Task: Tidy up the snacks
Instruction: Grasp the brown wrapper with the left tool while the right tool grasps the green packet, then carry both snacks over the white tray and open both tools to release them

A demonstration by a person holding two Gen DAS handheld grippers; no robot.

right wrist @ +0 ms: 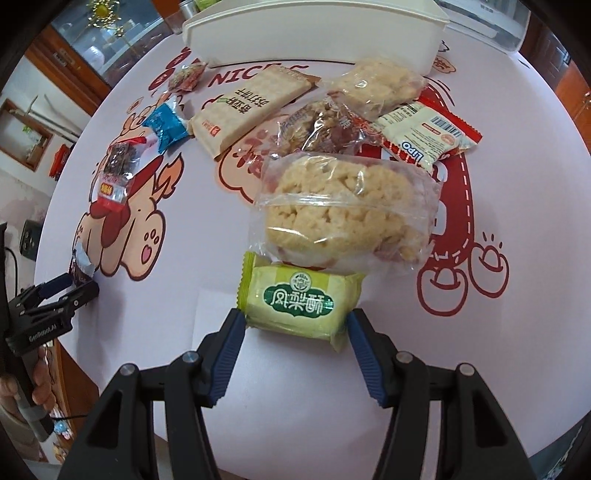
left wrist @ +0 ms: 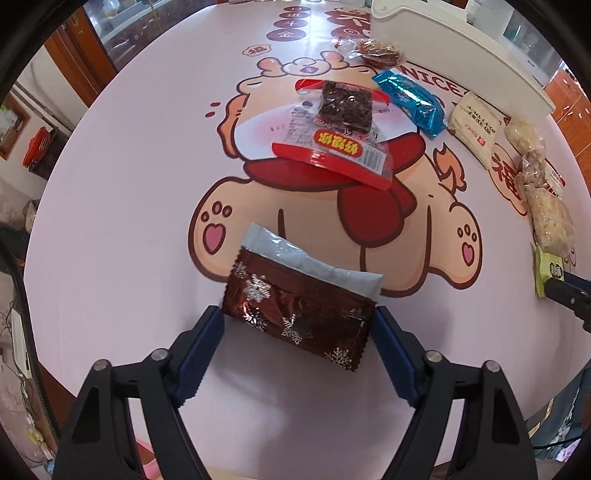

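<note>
Pink tablecloth: puffed-rice bag touching green pastry pack.

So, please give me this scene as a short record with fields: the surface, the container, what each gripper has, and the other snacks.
surface: table with pink cartoon cloth
container: white bin at the far edge
left gripper: jaws at both ends of the brown snowflake packet; a firm grip cannot be told
right gripper: jaws at both ends of the green pastry packet; a firm grip cannot be told
other snacks: blue packet, cracker pack, clear puffed rice bag
</note>
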